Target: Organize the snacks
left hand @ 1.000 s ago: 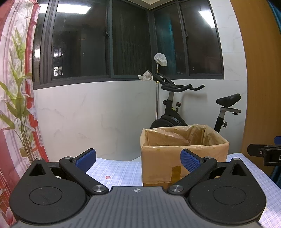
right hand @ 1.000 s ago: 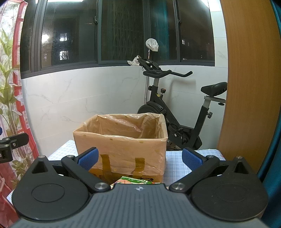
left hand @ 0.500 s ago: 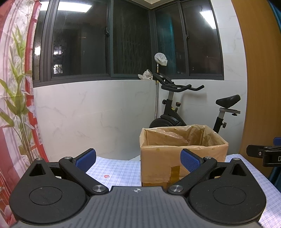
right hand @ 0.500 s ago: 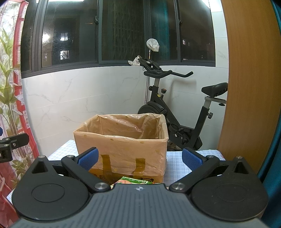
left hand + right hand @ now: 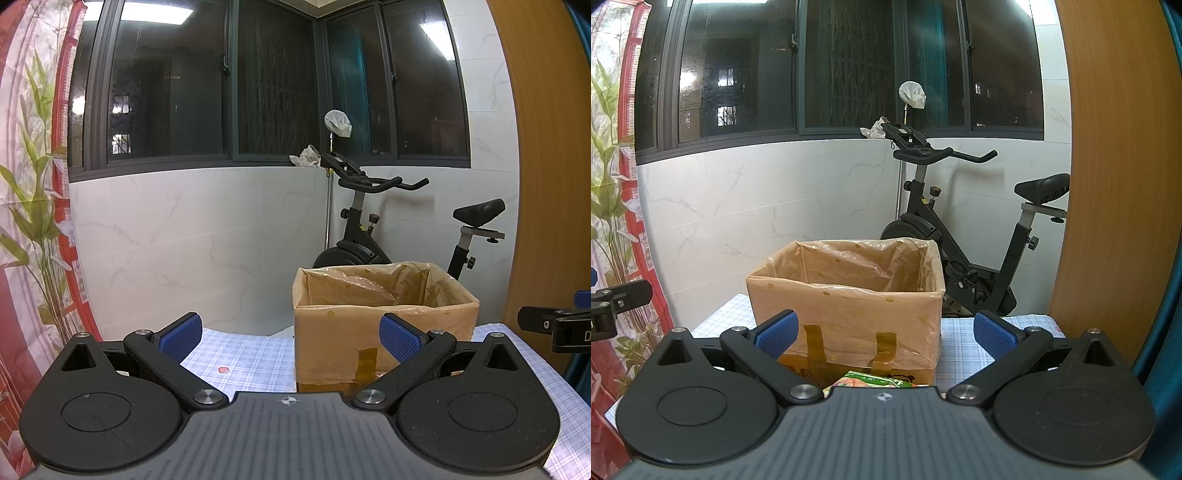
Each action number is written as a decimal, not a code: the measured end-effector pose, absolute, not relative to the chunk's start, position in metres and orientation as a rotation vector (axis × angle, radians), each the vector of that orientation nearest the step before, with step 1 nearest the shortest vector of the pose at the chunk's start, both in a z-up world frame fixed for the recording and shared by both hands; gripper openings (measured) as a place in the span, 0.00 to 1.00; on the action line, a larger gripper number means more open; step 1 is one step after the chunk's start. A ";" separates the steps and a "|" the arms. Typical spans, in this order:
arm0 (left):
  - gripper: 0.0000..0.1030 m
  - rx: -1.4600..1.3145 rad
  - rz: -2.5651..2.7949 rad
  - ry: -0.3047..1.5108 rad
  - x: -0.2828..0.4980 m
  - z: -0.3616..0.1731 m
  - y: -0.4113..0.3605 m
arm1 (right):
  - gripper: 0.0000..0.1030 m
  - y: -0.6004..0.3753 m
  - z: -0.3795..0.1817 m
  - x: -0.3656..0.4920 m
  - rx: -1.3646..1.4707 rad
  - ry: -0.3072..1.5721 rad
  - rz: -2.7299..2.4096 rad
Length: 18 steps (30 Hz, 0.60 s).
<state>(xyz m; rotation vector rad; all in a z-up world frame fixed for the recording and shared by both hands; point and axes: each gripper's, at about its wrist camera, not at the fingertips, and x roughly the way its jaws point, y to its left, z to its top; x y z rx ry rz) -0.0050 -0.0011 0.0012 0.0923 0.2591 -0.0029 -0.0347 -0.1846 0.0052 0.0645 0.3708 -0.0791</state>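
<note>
We see a home room: an exercise bike by dark windows, a floral curtain, a checked tablecloth.

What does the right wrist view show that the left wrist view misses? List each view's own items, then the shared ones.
Only the right wrist view shows a green snack packet lying on the table just in front of the box, and the left gripper's tip at its left edge.

Only the left wrist view shows a small red spot on the checked tablecloth, and the right gripper's tip at its right edge.

Both show the lined cardboard box, the exercise bike, the dark windows and open, empty jaws.
</note>
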 end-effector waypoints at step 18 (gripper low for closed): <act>1.00 0.085 -0.004 0.266 -0.006 0.001 -0.001 | 1.00 -0.182 0.005 -0.036 0.067 0.368 -0.079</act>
